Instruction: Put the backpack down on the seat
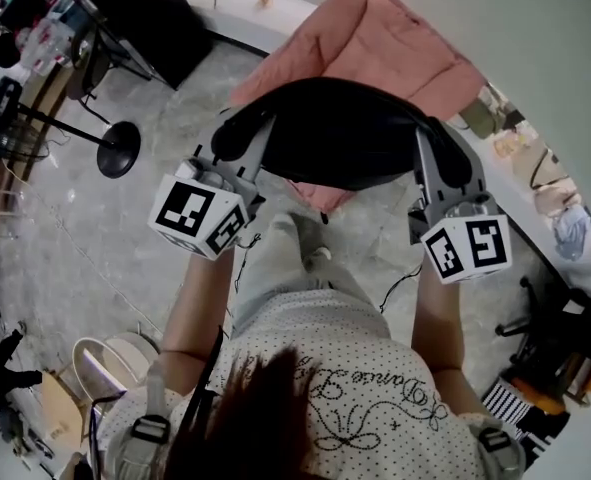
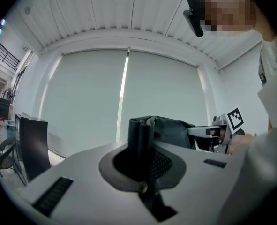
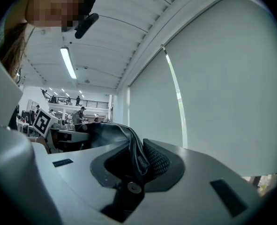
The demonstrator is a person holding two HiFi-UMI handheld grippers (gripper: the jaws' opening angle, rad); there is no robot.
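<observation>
A black backpack [image 1: 340,133] hangs stretched between my two grippers, held up in the air. My left gripper [image 1: 233,136] is shut on a fold of its black fabric [image 2: 140,142] at the left end. The right gripper [image 1: 447,156] is shut on the bag's edge [image 3: 132,150] at the right end. Beneath and beyond the bag lies a pink padded seat cover [image 1: 375,43]. In the left gripper view the bag runs across to the right gripper [image 2: 219,131]. Both gripper views tilt upward toward the ceiling and a pale blind.
A black stand with a round base [image 1: 119,150] is on the grey floor at left, near desks with clutter [image 1: 35,38]. A dark panel [image 1: 150,13] leans at the top. A white counter [image 1: 535,183] and a chair base [image 1: 540,318] are at right.
</observation>
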